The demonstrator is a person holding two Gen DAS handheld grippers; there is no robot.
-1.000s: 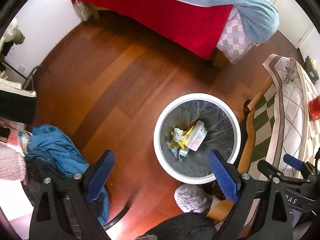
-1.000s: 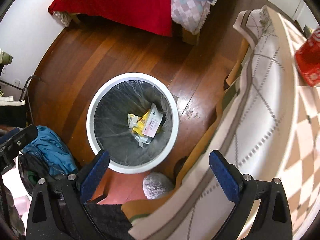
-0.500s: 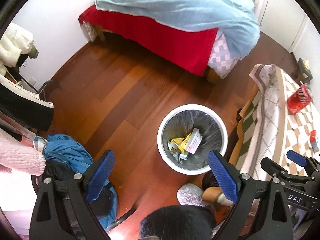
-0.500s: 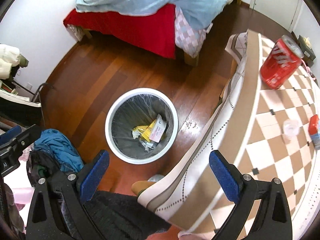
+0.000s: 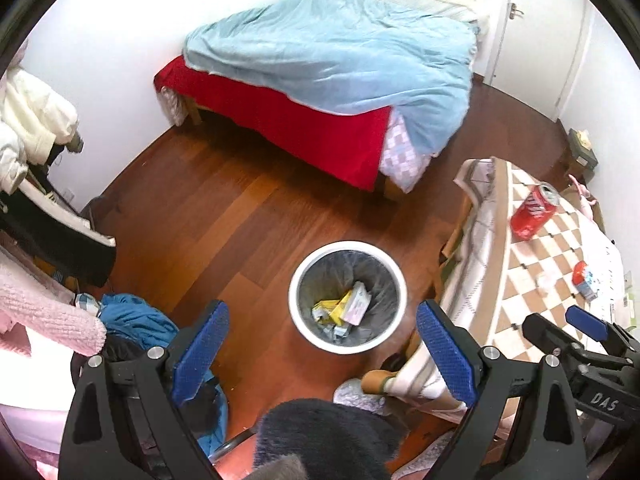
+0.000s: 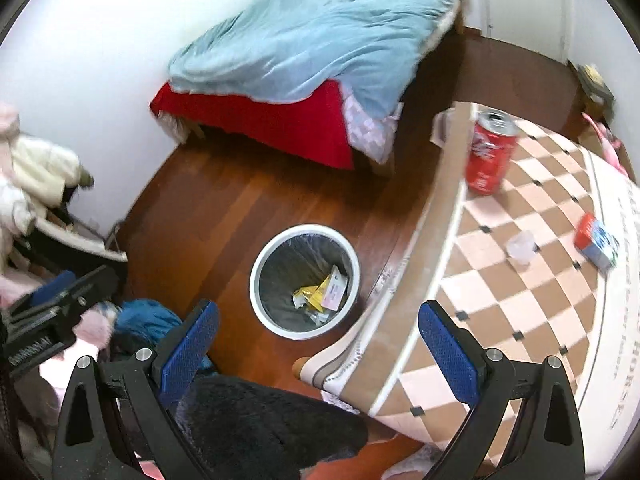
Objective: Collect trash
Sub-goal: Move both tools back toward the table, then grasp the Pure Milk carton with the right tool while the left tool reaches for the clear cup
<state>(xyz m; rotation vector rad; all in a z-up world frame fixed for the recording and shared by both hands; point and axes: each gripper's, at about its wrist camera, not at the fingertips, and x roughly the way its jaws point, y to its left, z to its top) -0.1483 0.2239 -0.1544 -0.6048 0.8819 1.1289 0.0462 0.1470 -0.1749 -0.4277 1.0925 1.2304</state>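
Observation:
A white bin [image 5: 347, 295] [image 6: 305, 280] with a grey liner stands on the wood floor and holds yellow and white wrappers [image 5: 343, 309] [image 6: 320, 294]. On the checkered table [image 6: 520, 320] [image 5: 532, 280] stands a red soda can [image 6: 490, 151] [image 5: 534, 212]. A crumpled clear bit [image 6: 522, 246] and a small red and blue pack [image 6: 598, 242] [image 5: 584, 280] lie near it. My left gripper [image 5: 322, 344] is open and empty high above the bin. My right gripper [image 6: 318, 344] is open and empty over the table edge.
A bed [image 5: 320, 80] with a blue blanket and red sheet fills the far side. Blue clothes [image 5: 136, 316] and hanging coats [image 5: 32, 132] crowd the left. A dark furry stool [image 6: 260, 420] sits just below both grippers. A door [image 5: 536, 32] is at the far right.
Both grippers have risen well above the bin and tilted up, so the bin looks smaller. The table top with the can and small items has come into view.

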